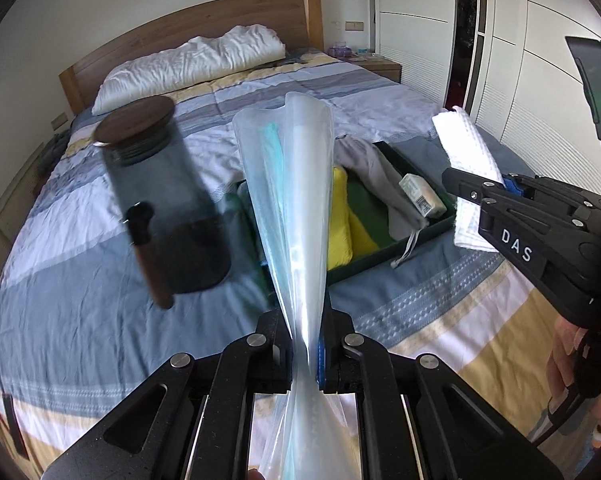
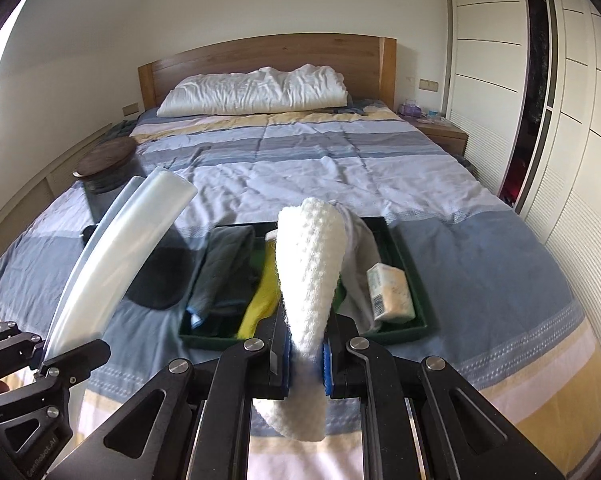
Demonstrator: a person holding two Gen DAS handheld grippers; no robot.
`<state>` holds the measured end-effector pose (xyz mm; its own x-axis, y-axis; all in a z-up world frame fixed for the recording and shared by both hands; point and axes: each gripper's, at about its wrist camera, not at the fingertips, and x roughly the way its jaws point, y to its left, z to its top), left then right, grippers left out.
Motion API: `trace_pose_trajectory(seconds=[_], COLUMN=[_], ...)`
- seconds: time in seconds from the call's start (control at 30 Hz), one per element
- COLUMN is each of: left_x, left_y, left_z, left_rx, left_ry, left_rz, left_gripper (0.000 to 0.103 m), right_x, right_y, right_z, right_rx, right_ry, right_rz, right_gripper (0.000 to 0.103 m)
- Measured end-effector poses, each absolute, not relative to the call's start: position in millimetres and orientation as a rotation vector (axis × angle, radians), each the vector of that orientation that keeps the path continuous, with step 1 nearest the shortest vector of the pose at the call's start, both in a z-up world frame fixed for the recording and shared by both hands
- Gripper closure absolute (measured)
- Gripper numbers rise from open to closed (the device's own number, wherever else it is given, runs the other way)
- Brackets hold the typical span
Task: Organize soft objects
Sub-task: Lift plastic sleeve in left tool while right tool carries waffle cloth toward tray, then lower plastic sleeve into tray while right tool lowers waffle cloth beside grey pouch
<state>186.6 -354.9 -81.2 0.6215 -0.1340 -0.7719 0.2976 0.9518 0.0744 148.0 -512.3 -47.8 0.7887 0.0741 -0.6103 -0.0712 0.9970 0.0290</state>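
Observation:
My left gripper [image 1: 305,354] is shut on a clear plastic bag [image 1: 290,184] with a teal strip inside; the bag stands up between the fingers. In the right wrist view that left gripper [image 2: 40,364] shows at the lower left with the plastic bag [image 2: 120,248] curving upward. My right gripper [image 2: 306,354] is shut on a white waffle-weave cloth [image 2: 308,264]. From the left wrist view the right gripper [image 1: 474,196] holds the white cloth [image 1: 466,148] above the dark green tray [image 1: 440,226]. The green tray [image 2: 412,280] holds a grey cloth, a yellow cloth, a dark folded cloth [image 2: 224,276] and a wrapped soap bar [image 2: 390,292].
A smoky glass jar [image 1: 160,200] with a dark wooden lid stands on the striped bedspread [image 2: 300,160] left of the tray. A white pillow [image 2: 256,90] lies by the wooden headboard. A nightstand [image 2: 440,128] and white wardrobe doors [image 2: 488,80] are to the right.

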Motion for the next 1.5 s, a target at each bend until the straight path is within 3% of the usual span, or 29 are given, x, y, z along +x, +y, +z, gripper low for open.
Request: trace_pose_trajectory(seconds=[0.87, 1.3, 1.5], left_x=[275.0, 322.8, 340.0], left_y=[-397.3, -393.8, -387.3], left_z=[-106.2, -43.3, -59.9], left_rx=[0.184, 0.135, 0.071], left_ry=[0.853, 0.742, 0.811], left_rz=[-0.233, -0.226, -0.249], left_gripper=[0.095, 0.092, 0.092], right_x=[272.2, 307.2, 327.1], right_y=[-535.7, -549.4, -546.8], right_z=[-98.0, -77.3, -90.5], right_rx=[0.002, -0.049, -0.054], right_ry=[0.686, 0.608, 0.635], right_rz=[0.075, 0.041, 0.094], right_gripper=[0.093, 0.093, 0.093])
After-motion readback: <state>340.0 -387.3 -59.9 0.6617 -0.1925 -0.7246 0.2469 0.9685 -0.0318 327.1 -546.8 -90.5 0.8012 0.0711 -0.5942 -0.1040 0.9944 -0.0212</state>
